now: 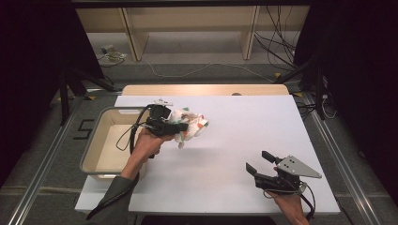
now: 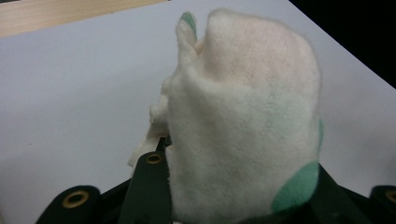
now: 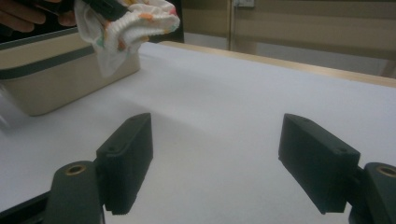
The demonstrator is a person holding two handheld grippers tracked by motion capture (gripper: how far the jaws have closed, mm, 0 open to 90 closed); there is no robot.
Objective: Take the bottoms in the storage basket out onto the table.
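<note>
A bundled white sock (image 1: 193, 124) with coloured spots hangs above the white table, just right of the beige bin (image 1: 96, 154). My left gripper (image 1: 184, 128) is shut on it, held by a hand in a dark sleeve. In the left gripper view the sock (image 2: 243, 116) bulges up between the black jaws, with green patches on it. From the right gripper view the sock (image 3: 133, 21) dangles at the top left, over the bin's corner (image 3: 56, 79). My right gripper (image 1: 258, 161) rests near the table's front right, open (image 3: 215, 163), with nothing between its jaws.
The white sheet (image 1: 234, 126) covers the table, with a wooden edge (image 1: 202, 89) at the back. The bin's floor looks bare. Cables and shelf legs (image 1: 248, 33) lie on the floor beyond the table.
</note>
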